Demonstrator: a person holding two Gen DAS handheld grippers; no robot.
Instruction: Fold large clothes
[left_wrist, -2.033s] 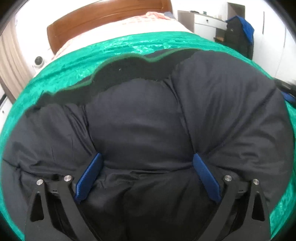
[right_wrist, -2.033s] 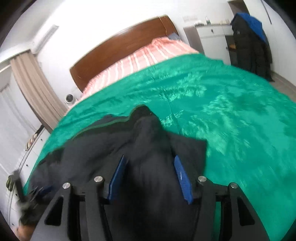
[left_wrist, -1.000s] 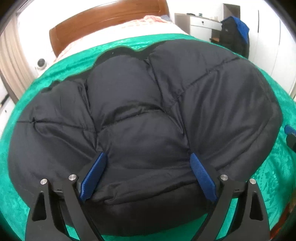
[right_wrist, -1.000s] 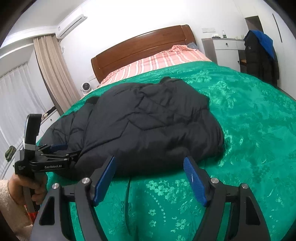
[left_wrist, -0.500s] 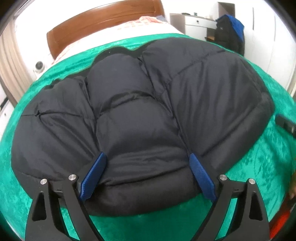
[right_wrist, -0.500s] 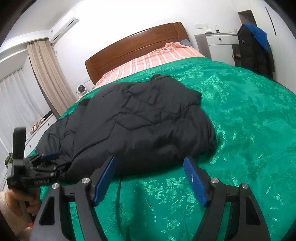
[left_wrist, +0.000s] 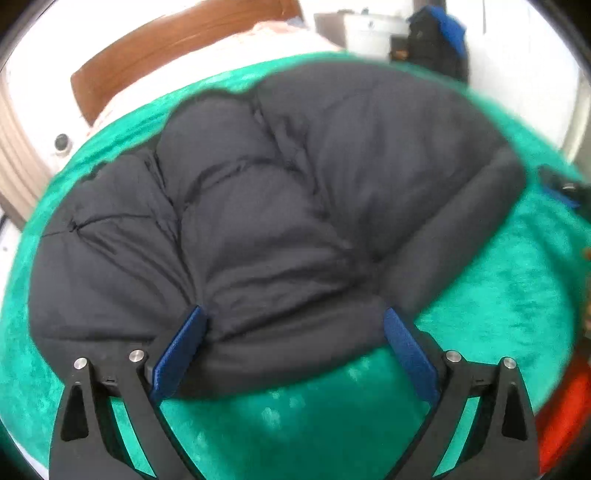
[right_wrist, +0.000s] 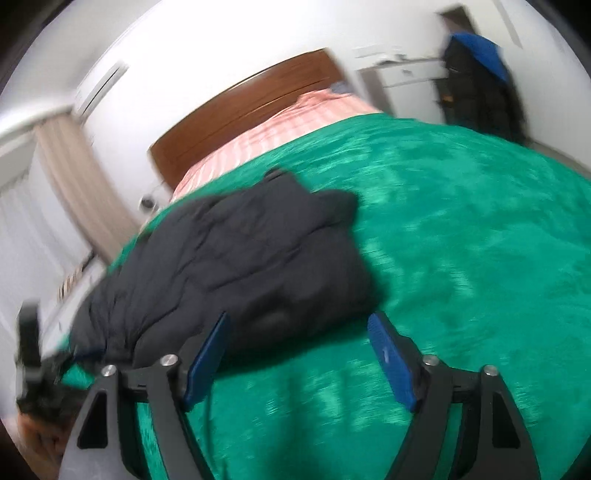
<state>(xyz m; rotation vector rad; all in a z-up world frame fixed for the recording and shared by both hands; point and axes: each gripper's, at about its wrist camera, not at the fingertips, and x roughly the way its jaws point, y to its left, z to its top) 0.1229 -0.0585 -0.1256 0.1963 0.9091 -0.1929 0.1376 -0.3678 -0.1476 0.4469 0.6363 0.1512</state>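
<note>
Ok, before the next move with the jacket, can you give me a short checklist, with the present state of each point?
1. Left hand-held gripper open and free: ok, fingers spread, nothing clamped.
2. Right hand-held gripper open and free: ok, it holds nothing.
3. Black jacket lies folded on the green bedspread: ok, one compact bundle.
4. Near hem of the jacket inside the left hand-held gripper's opening: ok, it bulges between the fingers.
5. Jacket edges even: cannot tell, the pictures are blurred.
6. Layers underneath lie flat: cannot tell, hidden.
</note>
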